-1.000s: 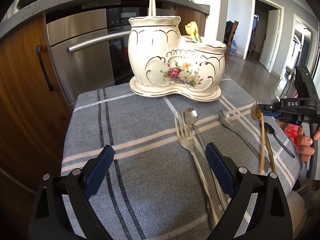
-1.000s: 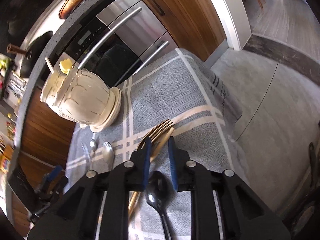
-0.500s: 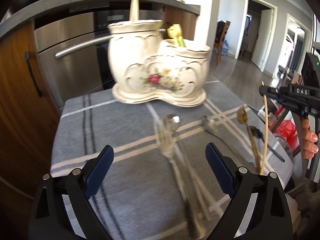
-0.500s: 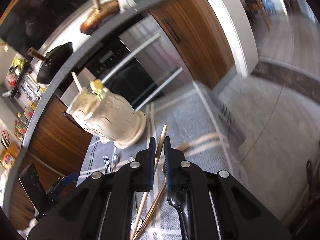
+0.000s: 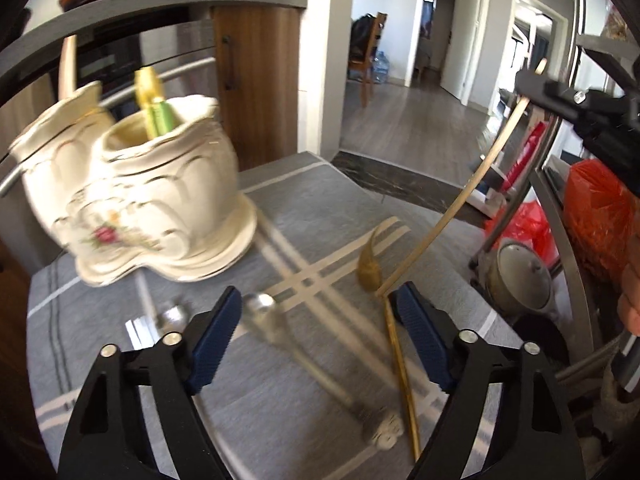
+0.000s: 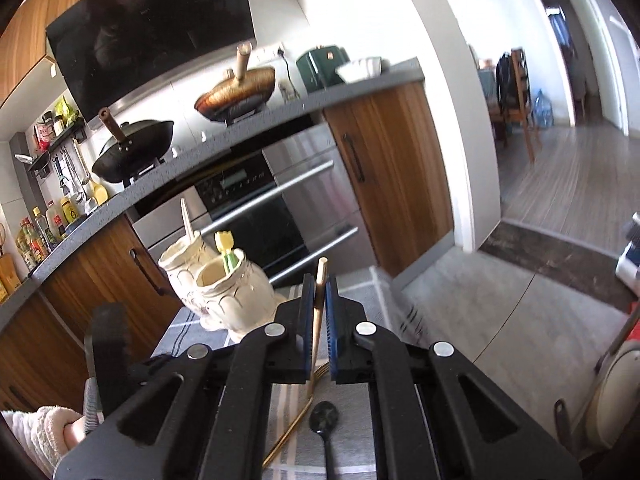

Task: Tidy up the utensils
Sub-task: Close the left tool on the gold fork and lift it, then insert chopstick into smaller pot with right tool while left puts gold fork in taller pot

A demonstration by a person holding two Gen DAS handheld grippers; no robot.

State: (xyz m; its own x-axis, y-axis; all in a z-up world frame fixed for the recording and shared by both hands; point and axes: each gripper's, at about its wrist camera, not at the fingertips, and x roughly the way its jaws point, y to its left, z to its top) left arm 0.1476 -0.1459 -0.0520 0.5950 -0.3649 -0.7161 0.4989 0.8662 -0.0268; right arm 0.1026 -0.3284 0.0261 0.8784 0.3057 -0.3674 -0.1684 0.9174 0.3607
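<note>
Two grippers, one ceramic holder, loose cutlery on a grey checked cloth (image 5: 168, 364).

Right gripper (image 6: 319, 312): lower centre of the right wrist view, blue pads pressed onto a gold utensil handle (image 6: 319, 300) whose tip sticks up above them. In the left wrist view the same handle (image 5: 460, 200) slants from the upper right down to the cloth.

Left gripper (image 5: 316, 336): lower centre of its view, jaws wide apart and just narrowing, nothing between the pads; below them a blurred silver spoon (image 5: 280, 320) and a gold spoon (image 5: 370, 272) lie on the cloth.

Cream floral holder (image 5: 160, 200): left of the frame, two pots showing, the nearer with a yellow-green utensil (image 5: 154, 108) upright in it.

Black spoon (image 6: 326, 420): bottom centre of the right wrist view, flat on the cloth.
</note>
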